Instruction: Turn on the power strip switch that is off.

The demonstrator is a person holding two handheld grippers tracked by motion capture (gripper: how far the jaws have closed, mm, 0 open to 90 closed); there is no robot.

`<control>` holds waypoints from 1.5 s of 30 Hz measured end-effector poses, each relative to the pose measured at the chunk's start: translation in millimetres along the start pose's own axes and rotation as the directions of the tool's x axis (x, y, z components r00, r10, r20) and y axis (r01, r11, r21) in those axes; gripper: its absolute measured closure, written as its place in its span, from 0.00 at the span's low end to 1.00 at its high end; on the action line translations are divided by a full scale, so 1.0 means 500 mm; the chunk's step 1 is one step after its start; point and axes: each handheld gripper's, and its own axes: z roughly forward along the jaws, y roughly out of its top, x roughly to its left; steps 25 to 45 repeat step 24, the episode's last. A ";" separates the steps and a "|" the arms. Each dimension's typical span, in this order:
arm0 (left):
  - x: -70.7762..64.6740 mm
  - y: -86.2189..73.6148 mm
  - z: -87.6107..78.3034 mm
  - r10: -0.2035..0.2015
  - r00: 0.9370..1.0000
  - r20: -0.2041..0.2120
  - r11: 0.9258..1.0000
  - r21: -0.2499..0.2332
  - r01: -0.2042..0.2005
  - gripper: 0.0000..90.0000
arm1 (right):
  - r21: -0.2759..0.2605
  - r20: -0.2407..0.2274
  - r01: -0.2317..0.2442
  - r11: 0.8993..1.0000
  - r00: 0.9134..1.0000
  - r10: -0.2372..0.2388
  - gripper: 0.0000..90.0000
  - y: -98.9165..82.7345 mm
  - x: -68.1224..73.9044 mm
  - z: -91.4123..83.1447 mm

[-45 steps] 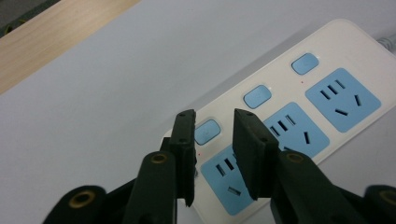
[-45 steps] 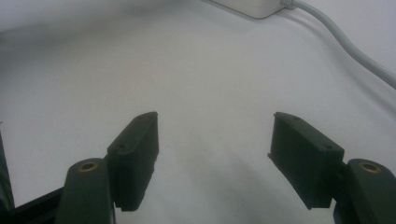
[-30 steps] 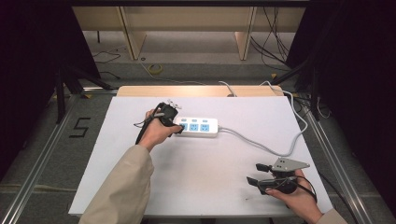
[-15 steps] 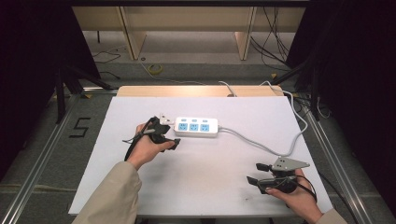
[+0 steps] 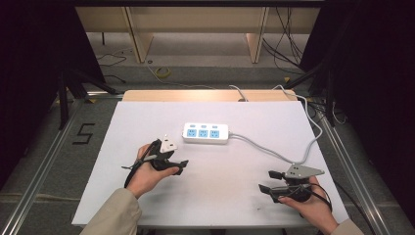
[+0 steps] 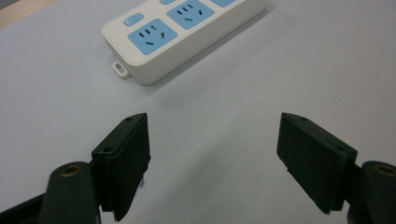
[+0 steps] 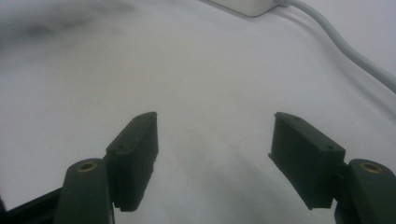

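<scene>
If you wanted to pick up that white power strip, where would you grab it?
Probably across the short width of the power strip, coming down from above at the free end away from its cord. It lies flat, long and narrow, so open jaws could span its two long sides.

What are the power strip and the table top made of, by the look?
Power strip: likely moulded plastic, smooth off-white shell with a slight sheen, rounded edges, blue socket faces. Table top: matte white sheet or board, with no visible grain or glare; the exact material can't be told.
</scene>
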 end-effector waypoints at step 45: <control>-0.024 -0.090 -0.024 -0.062 0.997 -0.055 0.998 0.008 0.062 0.21 | 0.005 0.006 0.009 1.000 1.000 -0.009 0.36 -0.004 0.004 -0.002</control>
